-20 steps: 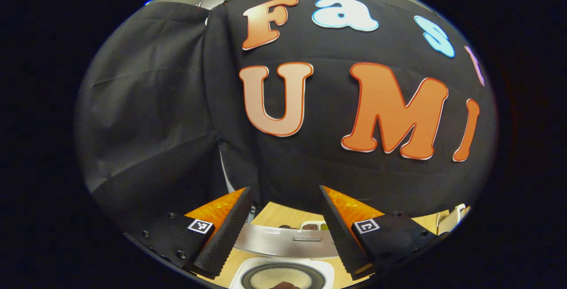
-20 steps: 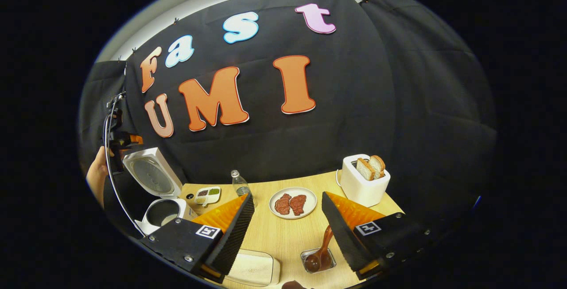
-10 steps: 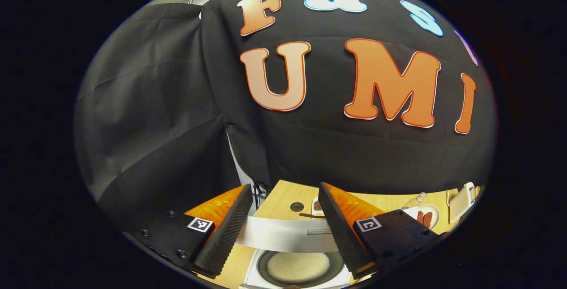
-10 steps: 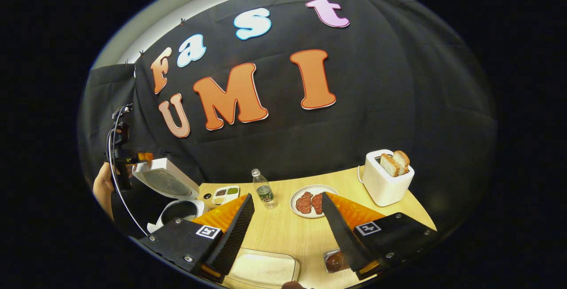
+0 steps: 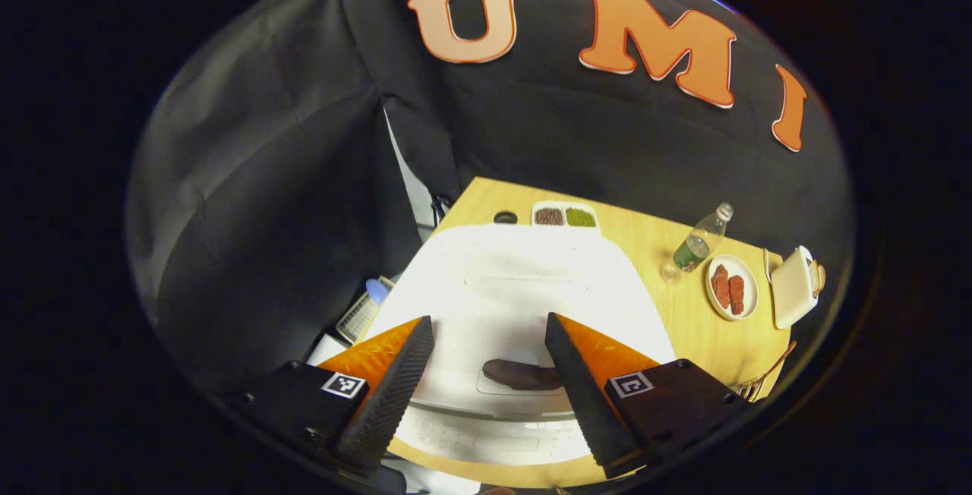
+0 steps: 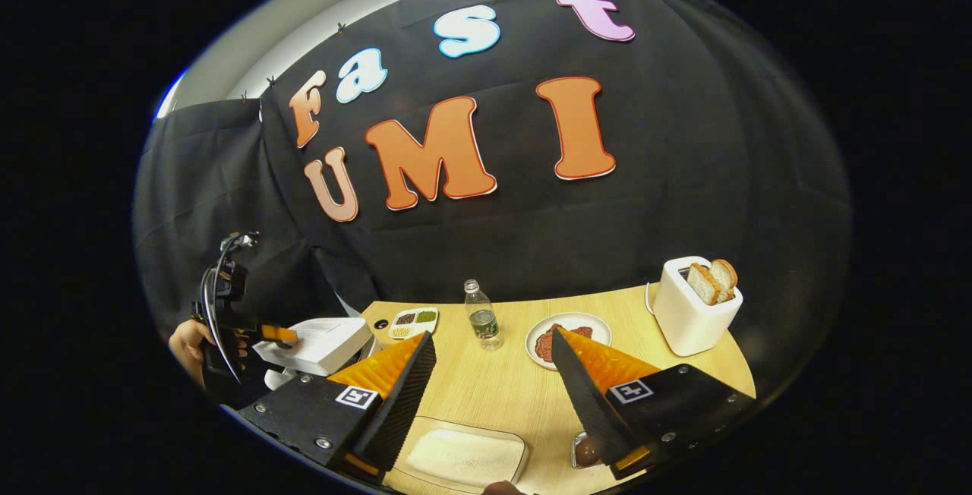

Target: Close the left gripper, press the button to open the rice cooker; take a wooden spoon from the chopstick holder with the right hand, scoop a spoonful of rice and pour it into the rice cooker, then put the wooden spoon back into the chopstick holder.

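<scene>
1. Left gripper view: the left tongs [image 5: 480, 373] hang over the rice cooker [image 5: 524, 290], their fingers spread apart and grasping nothing. The white lid lies flat on the cooker's body, and a dark oval button [image 5: 522, 375] sits on the lid's near edge, between the two fingers [image 5: 391, 389].
2. Same view, farther off: the cooker stands at the left end of the wooden bench [image 5: 668, 313]. Behind it lies a small divided dish [image 5: 564, 215] with dark and green contents. To the right stand a clear bottle [image 5: 695, 246], a plate of reddish meat slices [image 5: 730, 288] and a white toaster [image 5: 793, 288].
3. Right gripper view: the right tongs [image 6: 490, 396] are released too, fingers wide apart and empty, above the bench [image 6: 493, 385].
4. Below them a shallow rectangular tray of rice [image 6: 463, 457] lies near the bench's front edge. Just beside the right finger, a metal holder [image 6: 585, 451] shows partly, with a rounded brown spoon end in it; I cannot tell more of the spoon.
5. At the far left a hand [image 6: 190, 342] holds the left tongs [image 6: 279, 335] against the top of the rice cooker [image 6: 315, 345], whose lid is down.
6. Along the back stand the divided dish [image 6: 414, 320], the bottle [image 6: 481, 316], the meat plate [image 6: 558, 339], partly behind the right finger, and the toaster [image 6: 695, 305] with bread slices standing up in it.
</scene>
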Available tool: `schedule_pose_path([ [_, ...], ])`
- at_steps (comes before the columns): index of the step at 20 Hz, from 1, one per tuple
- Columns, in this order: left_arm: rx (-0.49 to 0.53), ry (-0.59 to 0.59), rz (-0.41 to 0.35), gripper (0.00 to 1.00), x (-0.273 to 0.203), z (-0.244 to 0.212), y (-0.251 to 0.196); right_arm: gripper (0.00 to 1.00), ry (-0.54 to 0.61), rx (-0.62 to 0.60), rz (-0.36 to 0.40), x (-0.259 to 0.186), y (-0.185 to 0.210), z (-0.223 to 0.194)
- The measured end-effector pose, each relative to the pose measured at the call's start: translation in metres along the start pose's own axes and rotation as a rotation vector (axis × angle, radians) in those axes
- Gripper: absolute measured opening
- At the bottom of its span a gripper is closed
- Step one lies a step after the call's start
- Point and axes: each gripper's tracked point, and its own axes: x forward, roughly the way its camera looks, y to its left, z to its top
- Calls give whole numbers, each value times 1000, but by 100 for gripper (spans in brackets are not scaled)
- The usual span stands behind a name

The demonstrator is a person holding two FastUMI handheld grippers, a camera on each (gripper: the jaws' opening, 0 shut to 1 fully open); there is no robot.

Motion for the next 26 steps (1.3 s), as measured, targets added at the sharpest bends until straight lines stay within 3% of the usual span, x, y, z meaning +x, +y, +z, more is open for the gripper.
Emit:
schedule_pose_path([
  [3, -24, 188, -41, 100, 23, -40, 1, 95, 7, 1, 13, 1, 3, -3],
  [4, -10, 135, -56, 100, 26, -25, 1, 95, 6, 3, 19, -1, 5, -3],
  [5, 8, 209, -60, 100, 28, -31, 1, 95, 4, 4, 19, -2, 3, -3],
  [10, 2, 183, -55, 100, 26, -37, -3, 95, -1, 21, 23, -4, 1, -4],
  [14, 15, 67, -27, 100, 27, -36, -7, 95, -7, 7, 47, -2, 10, -5],
  [20, 40, -299, -41, 100, -18, 24, -19, 95, -27, -48, 65, 1, 21, 7],
  [22, 73, -405, -27, 100, -41, 40, -21, 95, -46, -69, 72, 2, 24, 12],
  [23, 94, -410, 24, 100, -49, 44, -13, 95, -47, -77, 71, 2, 26, 12],
  [26, 73, -504, -50, 99, -93, 60, -33, 95, -68, -90, 69, -4, 27, 27],
])
